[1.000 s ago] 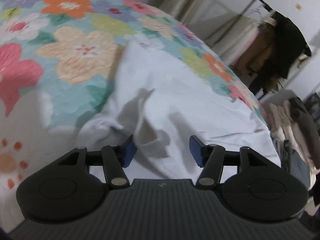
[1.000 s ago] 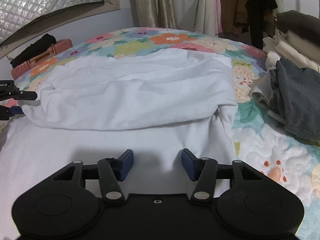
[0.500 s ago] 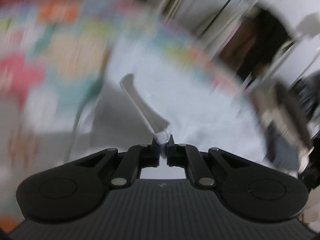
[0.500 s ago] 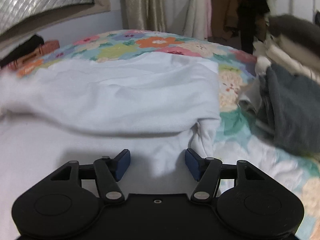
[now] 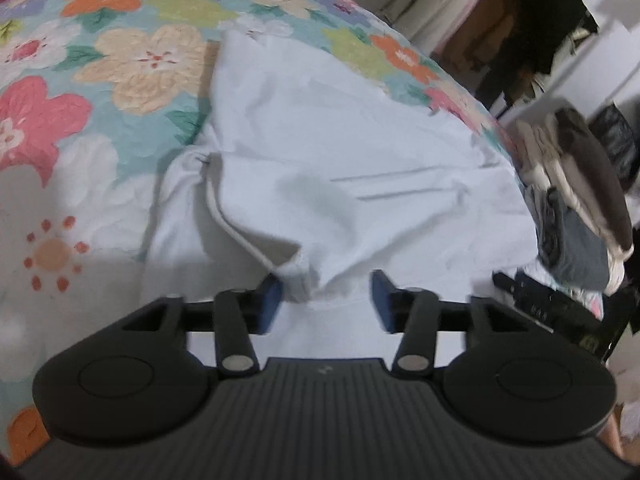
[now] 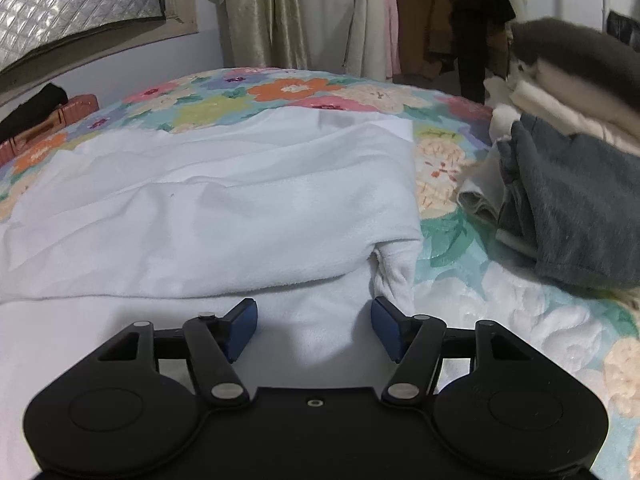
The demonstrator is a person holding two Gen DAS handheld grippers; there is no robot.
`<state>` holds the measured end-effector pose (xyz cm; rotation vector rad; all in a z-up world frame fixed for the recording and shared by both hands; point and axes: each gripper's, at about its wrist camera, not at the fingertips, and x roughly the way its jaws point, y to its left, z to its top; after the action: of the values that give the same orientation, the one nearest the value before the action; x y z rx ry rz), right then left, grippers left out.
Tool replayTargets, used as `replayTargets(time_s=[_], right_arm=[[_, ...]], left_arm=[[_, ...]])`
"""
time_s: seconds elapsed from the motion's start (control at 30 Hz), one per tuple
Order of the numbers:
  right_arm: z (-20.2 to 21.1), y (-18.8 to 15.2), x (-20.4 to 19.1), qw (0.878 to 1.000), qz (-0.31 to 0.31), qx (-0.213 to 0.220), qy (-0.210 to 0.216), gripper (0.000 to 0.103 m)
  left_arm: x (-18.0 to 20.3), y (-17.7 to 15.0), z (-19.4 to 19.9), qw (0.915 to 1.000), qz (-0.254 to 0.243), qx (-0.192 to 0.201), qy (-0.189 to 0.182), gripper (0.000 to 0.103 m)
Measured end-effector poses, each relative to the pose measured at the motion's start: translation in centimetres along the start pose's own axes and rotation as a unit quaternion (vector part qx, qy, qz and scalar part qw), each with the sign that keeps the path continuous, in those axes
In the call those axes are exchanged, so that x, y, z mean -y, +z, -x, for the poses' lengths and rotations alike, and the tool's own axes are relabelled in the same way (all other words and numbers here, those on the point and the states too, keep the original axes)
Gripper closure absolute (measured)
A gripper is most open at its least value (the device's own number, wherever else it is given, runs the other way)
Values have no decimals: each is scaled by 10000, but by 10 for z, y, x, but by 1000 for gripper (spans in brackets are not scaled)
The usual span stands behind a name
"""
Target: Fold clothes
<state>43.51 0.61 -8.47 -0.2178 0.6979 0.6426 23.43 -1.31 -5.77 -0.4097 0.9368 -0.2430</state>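
Note:
A white garment (image 5: 328,152) lies spread on the flowered bedspread (image 5: 120,64), partly folded over itself. My left gripper (image 5: 326,302) is open just above it, with a bunched, hemmed corner (image 5: 294,276) lying against its left pad. In the right wrist view the white garment (image 6: 224,216) shows a folded layer with a tucked sleeve end (image 6: 394,276) at its right edge. My right gripper (image 6: 314,326) is open and empty, low over the garment's near layer.
A stack of folded clothes, grey and cream (image 6: 568,184), sits on the bed to the right; it also shows in the left wrist view (image 5: 576,200). Hanging clothes and curtains (image 6: 372,20) stand beyond the bed. A pink crate (image 6: 44,132) is far left.
My left gripper pinched the garment's corner half a second ago, swung it across, and has now opened. The corner rests loose between its fingers. My right gripper stayed open and edged right.

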Motion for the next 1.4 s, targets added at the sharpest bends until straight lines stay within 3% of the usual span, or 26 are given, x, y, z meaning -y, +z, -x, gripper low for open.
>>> replayTargets(time_s=[0.13,0.2,0.23,0.27,0.3,0.37,0.43,0.5,0.53,0.57,0.6,0.67,0.7,0.73,0.77,0.87,0.93,1.0,1.03,1.2,1.33,1.37,1.4], right_arm=[[8,5,4,9995,-257,-89,159,34],[12,7,5,9984,-420,-84,356,34],[13,7,5,9976,-499,-80,478,34],[14,7,5,9962,-593,-89,624,33],[13,8,5,9951,-671,-101,724,33],[10,8,2,9949,-702,-114,710,32],[5,6,0,9955,-649,-138,679,31],[4,3,-2,9961,-575,-140,657,31],[4,2,-3,9965,-520,-127,648,31],[4,1,-3,9968,-472,-127,638,31],[4,1,-3,9970,-427,-130,629,30],[4,2,-4,9974,-331,-163,623,29],[4,2,-4,9974,-310,-181,621,29],[3,3,-4,9974,-306,-199,622,29],[3,3,-4,9974,-298,-212,620,29],[3,3,-4,9975,-244,-231,614,28],[3,2,-4,9975,-237,-223,625,27],[2,1,-3,9974,-254,-219,633,27],[1,1,-4,9974,-260,-222,635,26],[2,0,-7,9978,-223,-186,596,24],[2,-1,-6,9977,-236,-169,610,24],[1,0,-6,9977,-242,-172,608,24],[1,0,-7,9977,-244,-174,605,23]], left_arm=[[-10,7,-15,9997,61,-49,232,39],[-11,15,-26,9998,97,-36,175,42],[-7,19,-30,9999,29,-10,130,49],[-4,23,-35,10000,-39,17,84,91],[1,23,-30,9998,-111,168,15,100],[12,21,-16,9981,-258,551,-137,100],[29,11,22,9861,-798,1450,-116,100],[47,-8,58,9576,-1536,2399,434,100],[51,-16,69,9477,-1710,2646,509,100],[51,-20,72,9485,-1686,2633,501,99],[46,-19,64,9600,-1508,2301,525,99],[30,-15,38,9839,-969,1362,636,99],[18,-13,19,9913,-688,831,752,99],[5,-13,0,9948,-430,305,875,99],[-7,-15,-12,9964,-263,75,802,98],[-14,-10,-10,9975,-234,111,650,95],[-9,-7,-1,9967,-401,333,628,86],[-9,-5,1,9959,-463,432,647,50],[-12,-3,2,9963,-382,460,623,47],[-32,9,5,9985,184,471,216,46],[-40,16,-14,9994,192,276,57,47],[-37,16,-16,9995,32,294,128,50],[-32,16,-16,9991,-162,323,214,72]])
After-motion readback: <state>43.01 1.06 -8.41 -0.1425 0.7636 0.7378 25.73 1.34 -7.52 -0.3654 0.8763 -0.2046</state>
